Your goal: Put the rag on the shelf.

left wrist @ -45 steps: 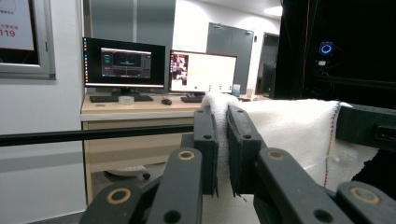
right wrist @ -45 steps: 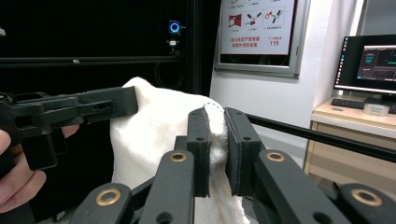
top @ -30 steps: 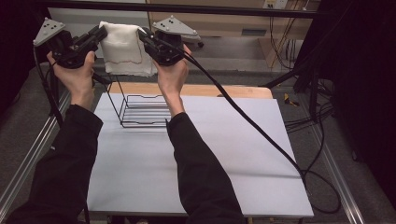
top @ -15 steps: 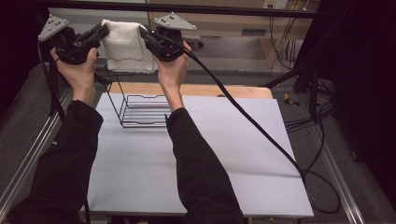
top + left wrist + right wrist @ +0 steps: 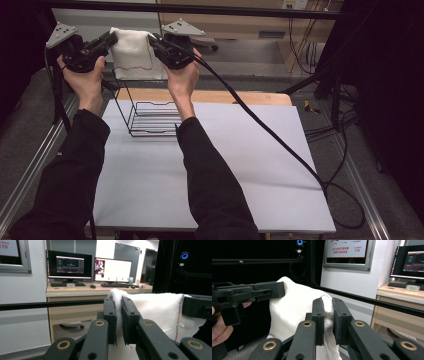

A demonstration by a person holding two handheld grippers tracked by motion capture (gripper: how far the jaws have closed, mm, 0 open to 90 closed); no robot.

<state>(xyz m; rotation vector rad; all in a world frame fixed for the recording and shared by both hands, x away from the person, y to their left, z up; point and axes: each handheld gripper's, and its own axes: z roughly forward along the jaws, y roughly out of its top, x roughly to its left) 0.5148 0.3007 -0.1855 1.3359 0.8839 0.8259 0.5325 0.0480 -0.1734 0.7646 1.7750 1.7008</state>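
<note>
A white towel (image 5: 131, 54) hangs stretched between my two grippers, high above the far left of the table. My left gripper (image 5: 111, 38) is shut on the towel's left top corner; in the left gripper view the cloth (image 5: 155, 312) is pinched between the jaws of that gripper (image 5: 119, 315), and a coloured stitched edge shows at the right. My right gripper (image 5: 151, 39) is shut on the right top corner; in the right gripper view the towel (image 5: 294, 307) sits between the jaws of that gripper (image 5: 327, 315). A black wire basket (image 5: 147, 112) stands on the table below the towel.
The white table top (image 5: 240, 165) stretches to the right and front of the basket, with a wooden strip (image 5: 240, 97) along its far edge. A thick black cable (image 5: 270, 135) trails from the right gripper across the table. A black bar (image 5: 225, 9) runs overhead.
Both hands have carried the towel slightly upward, away from the basket. The grips on the two corners are unchanged.
</note>
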